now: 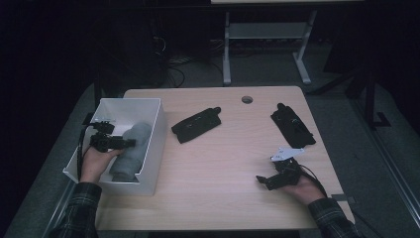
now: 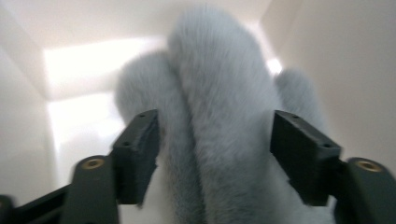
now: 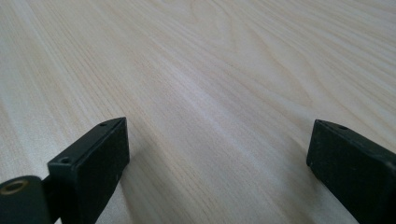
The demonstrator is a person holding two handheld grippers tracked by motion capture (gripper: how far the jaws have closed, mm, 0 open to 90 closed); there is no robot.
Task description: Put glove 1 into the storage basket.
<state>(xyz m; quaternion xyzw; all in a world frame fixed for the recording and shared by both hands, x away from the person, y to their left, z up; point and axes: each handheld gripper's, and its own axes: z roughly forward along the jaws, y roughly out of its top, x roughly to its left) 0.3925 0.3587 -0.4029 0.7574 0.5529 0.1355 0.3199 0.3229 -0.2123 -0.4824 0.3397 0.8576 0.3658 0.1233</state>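
A grey fluffy mitten-like item (image 1: 130, 151) lies inside a white box (image 1: 157, 134) at the table's left edge. My left gripper (image 1: 130, 143) reaches down into that box. In the left gripper view the grey fluffy item (image 2: 219, 93) runs between the two jaws, which stand wide on either side of it without squeezing it, so my left gripper (image 2: 215, 126) is open. My right gripper (image 1: 261, 181) rests low over the bare wood at the front right. Its jaws stand far apart with nothing between them, as the right gripper (image 3: 219, 135) view shows.
Two black glove-like items lie on the wooden table (image 1: 223, 168): one (image 1: 196, 125) near the middle, right of the box, the other (image 1: 292, 126) at the back right. A round cable hole (image 1: 246, 99) sits near the far edge. The box's pale walls (image 2: 355, 56) close in around the left gripper.
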